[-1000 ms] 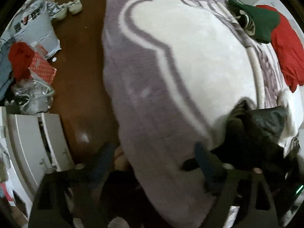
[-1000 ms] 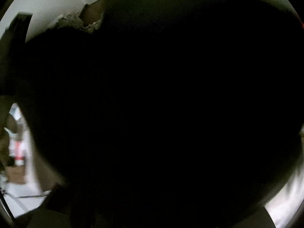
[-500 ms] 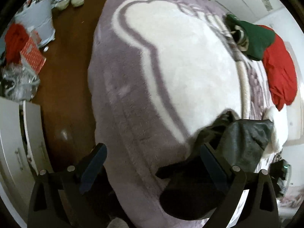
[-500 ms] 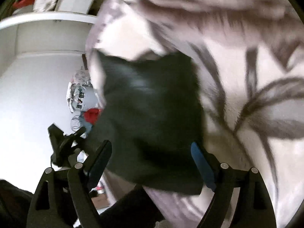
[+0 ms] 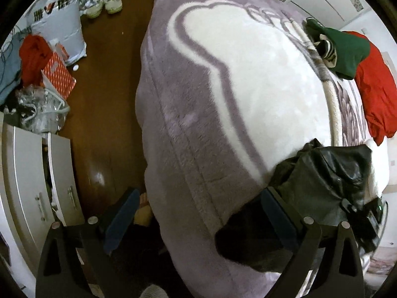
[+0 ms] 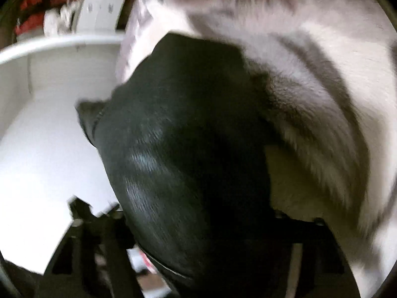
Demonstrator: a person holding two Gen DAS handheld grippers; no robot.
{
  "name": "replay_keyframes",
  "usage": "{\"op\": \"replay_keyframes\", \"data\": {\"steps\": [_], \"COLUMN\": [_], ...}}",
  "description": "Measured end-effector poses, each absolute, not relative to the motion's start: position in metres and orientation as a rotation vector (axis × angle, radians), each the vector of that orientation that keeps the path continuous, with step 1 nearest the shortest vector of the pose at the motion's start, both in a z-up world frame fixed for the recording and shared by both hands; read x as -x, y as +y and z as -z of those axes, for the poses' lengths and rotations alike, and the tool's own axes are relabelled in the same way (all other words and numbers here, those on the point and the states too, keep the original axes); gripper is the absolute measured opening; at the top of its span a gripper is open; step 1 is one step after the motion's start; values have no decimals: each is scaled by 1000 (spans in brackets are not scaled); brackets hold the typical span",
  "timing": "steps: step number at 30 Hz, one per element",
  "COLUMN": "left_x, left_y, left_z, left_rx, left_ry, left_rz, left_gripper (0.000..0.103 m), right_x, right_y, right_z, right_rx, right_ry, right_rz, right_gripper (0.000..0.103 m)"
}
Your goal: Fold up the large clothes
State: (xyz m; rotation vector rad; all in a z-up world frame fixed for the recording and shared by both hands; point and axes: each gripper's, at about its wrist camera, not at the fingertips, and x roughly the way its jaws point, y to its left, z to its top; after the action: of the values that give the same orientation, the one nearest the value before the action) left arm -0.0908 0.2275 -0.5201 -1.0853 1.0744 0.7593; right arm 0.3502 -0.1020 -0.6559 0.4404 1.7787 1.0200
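Dark jacket (image 5: 322, 173) bunched near the edge of the bed (image 5: 223, 99), on the purple-and-white blanket. Left hand-held gripper (image 5: 198, 213) spread wide above the bed edge, gripping nothing. Right hand-held gripper (image 6: 198, 223) closing, jacket (image 6: 186, 136) between its jaws and hiding the fingertips; contact impossible to tell. Green garment (image 5: 347, 49) and red garment (image 5: 374, 87) on the far side.

Domestic bedroom. A bed (image 5: 193, 134) under a plush lilac-and-white blanket fills the frame centre. White drawer units (image 5: 37, 178) stand at lower left on a dark wooden floor (image 5: 109, 79). Shoes (image 5: 104, 3), bags (image 5: 59, 27) and loose clothing (image 5: 372, 84) lie about.
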Motion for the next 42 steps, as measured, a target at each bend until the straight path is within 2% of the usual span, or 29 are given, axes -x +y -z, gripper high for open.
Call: {"op": "replay_keyframes", "data": {"steps": [4, 6, 7, 8, 10, 12, 15, 17, 22, 24, 25, 26, 27, 28, 29, 30, 31, 35, 40, 42], "left_x": [72, 56, 46, 35, 13, -20, -66, -93, -141, -152, -154, -155, -152, -148, -141, -132, -122, -104, -112, -118], "left_y": [227, 220, 214, 207, 190, 172, 147, 137, 130, 133, 133, 134, 135, 134, 135, 136, 139, 146, 160, 165], "left_z": [504, 495, 493, 494, 500, 513, 527, 535, 553, 561, 561, 561, 561, 560, 558, 554, 548, 550, 620, 619], "left_rx": [1027, 967, 933, 909, 882, 908, 974, 1021, 1159, 1224, 1222, 1211, 1212, 1223, 1238, 1258, 1287, 1327, 1424, 1426], "left_ry": [1049, 1049, 1052, 1056, 1073, 1087, 1088, 1090, 1062, 1026, 1023, 1016, 996, 979, 959, 933, 902, 888, 917, 940], "left_rz": [-737, -704, -674, -641, -574, -462, -325, -269, -169, -148, -159, -175, -175, -166, -167, -168, -174, -219, -214, -184], "left_gripper": [100, 100, 100, 100, 100, 100, 100, 100, 100, 80, 65, 45, 32, 24, 22, 21, 20, 20, 26, 28], "right_x": [-336, -329, -325, -322, -313, -319, -324, -330, -379, -397, -414, -416, -427, -436, -444, -445, -443, -448, -466, -473], "right_y": [-166, -217, -235, -245, -260, -284, -306, -317, -350, -321, -303, -282, -248, -241, -207, -178, -181, -140, -119, -113], "right_z": [652, 652, 655, 658, 678, 688, 677, 655, 578, 554, 548, 548, 549, 557, 556, 555, 549, 550, 611, 620], "right_rx": [-897, -1140, -1172, -1154, -1093, -1022, -896, -733, -440, -399, -368, -340, -313, -304, -299, -282, -274, -251, -224, -184], "right_ry": [1630, 1508, 1477, 1474, 1600, 1750, 1829, 1824, 1621, 1588, 1578, 1577, 1581, 1584, 1585, 1596, 1599, 1586, 1654, 1682], "right_rz": [-788, -621, -559, -508, -416, -408, -481, -509, -537, -600, -629, -653, -675, -683, -687, -668, -661, -677, -575, -567], "right_gripper": [55, 55, 58, 62, 76, 80, 81, 81, 81, 81, 81, 81, 81, 76, 63, 21, 13, 9, 8, 9]}}
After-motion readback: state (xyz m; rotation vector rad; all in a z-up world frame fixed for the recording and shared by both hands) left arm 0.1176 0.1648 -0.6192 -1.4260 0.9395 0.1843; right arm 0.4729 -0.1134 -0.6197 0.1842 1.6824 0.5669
